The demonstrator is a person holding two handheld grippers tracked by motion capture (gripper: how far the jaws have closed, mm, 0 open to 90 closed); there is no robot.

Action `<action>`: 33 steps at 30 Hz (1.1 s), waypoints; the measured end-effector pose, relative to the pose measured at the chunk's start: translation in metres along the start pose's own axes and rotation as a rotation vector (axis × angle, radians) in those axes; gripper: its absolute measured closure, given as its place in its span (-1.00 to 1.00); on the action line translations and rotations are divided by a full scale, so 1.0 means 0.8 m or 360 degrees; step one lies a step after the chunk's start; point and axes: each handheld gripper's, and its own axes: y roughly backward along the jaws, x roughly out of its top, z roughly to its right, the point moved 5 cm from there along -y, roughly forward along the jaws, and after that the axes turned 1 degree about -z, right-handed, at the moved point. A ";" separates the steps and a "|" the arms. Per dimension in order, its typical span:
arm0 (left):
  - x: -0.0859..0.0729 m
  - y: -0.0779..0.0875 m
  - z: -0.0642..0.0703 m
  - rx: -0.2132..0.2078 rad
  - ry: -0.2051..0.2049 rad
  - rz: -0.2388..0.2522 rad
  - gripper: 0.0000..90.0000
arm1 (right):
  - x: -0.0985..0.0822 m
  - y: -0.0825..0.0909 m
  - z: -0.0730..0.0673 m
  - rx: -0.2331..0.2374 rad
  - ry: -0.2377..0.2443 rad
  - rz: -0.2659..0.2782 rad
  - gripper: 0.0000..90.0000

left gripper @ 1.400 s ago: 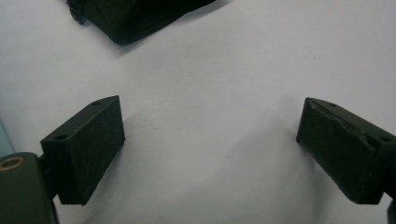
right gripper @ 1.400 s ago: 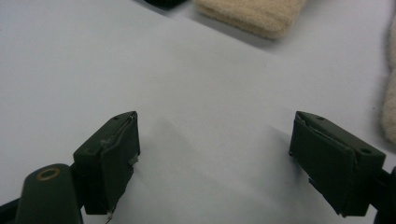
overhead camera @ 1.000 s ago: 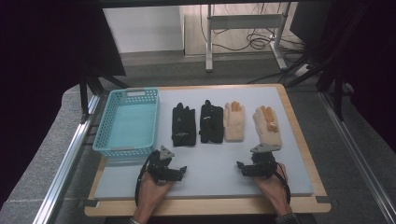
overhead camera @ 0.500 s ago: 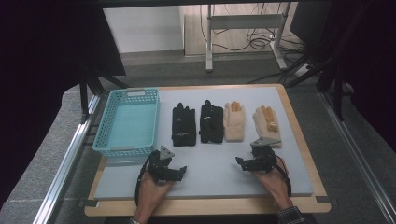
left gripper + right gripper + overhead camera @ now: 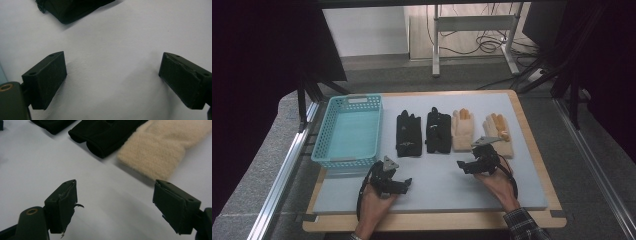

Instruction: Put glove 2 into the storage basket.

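A pale grey mat (image 5: pixel 437 175) is laid on the wooden counter (image 5: pixel 532 125). At its far left a turquoise plastic basket (image 5: pixel 348 131) is set, with nothing seen inside it. To the right of the basket four gloves are laid in a row with fingers pointing far: a black glove (image 5: pixel 409 134), a second black glove (image 5: pixel 438 130) just beside it, a beige glove (image 5: pixel 462 130) touching or nearly touching the second black one, and a beige glove with orange fingertips (image 5: pixel 498 133) at the right end.

The left claw (image 5: pixel 404 184) is held low over the mat near the basket's near right corner, gripped by the left hand (image 5: pixel 374 205). In the left gripper view its jaws are spread wide over bare mat, with nothing between them, and the cuff of a black glove (image 5: pixel 72 10) is seen farther off.

The right claw (image 5: pixel 463 166) is held by the right hand (image 5: pixel 499 185) just near of the beige gloves, its grey plate overlapping the cuff of the orange-tipped glove in the high view. In the right gripper view its jaws are likewise spread wide and empty above the mat, and the cuffs of a black glove (image 5: pixel 105 135) and a beige glove (image 5: pixel 160 150) lie beyond them, apart from the jaws.
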 end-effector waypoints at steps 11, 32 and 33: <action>0.000 0.000 0.000 -0.0001 0.0000 0.0003 -0.82 | 0.038 -0.007 0.010 0.0011 0.0043 0.0013 -0.36; 0.000 0.000 0.000 -0.0002 0.0004 0.0006 -0.82 | 0.114 -0.056 0.015 0.0019 0.0140 -0.0004 -0.17; 0.000 0.000 0.000 -0.0003 0.0004 0.0006 -0.82 | 0.118 -0.061 0.016 0.0022 0.0142 -0.0006 -0.20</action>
